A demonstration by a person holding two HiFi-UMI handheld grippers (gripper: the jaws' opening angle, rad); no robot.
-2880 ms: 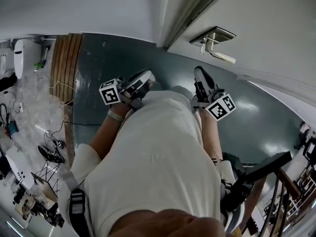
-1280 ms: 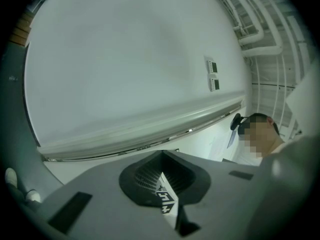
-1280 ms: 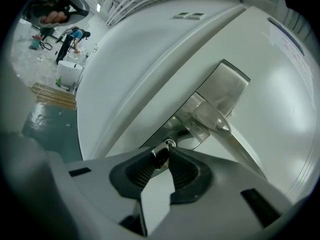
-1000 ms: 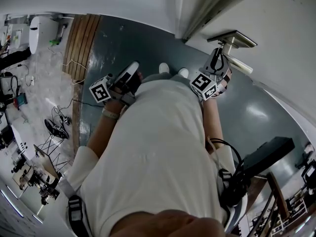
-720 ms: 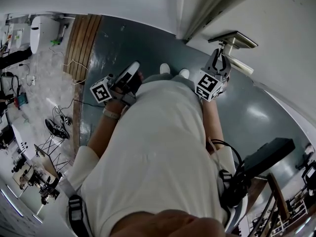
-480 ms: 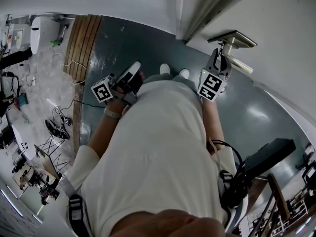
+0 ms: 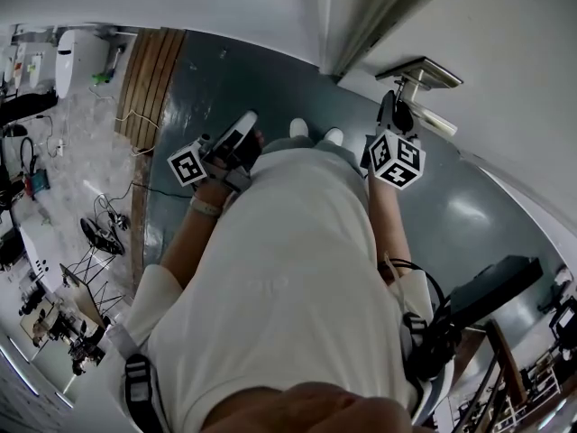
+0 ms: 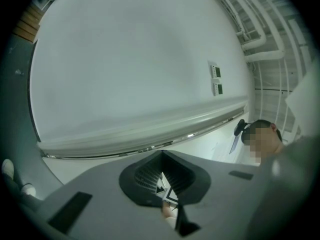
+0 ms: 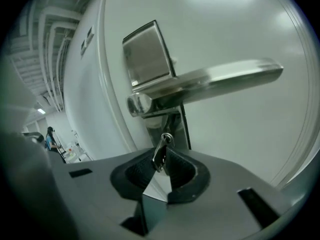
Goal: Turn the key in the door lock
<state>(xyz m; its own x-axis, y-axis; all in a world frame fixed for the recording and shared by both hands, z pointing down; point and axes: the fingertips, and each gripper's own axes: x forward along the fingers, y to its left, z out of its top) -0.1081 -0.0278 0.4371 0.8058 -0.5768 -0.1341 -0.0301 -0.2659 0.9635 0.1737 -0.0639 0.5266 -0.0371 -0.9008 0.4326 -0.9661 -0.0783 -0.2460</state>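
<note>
My right gripper (image 9: 162,165) clamps the key (image 9: 160,153) at frame centre, its bow leaning slightly right and its long axis pointing up-frame into the lock (image 9: 167,120) beneath the lever handle (image 9: 215,81).

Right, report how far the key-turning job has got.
Done: the key sits in the lock under the door handle, and the right gripper is shut on it. In hand: the turn itself; the key's head stands tilted, but how far it has turned I cannot tell. To do: finish the turn and let go. The left gripper hangs idle, shut and empty.
</note>
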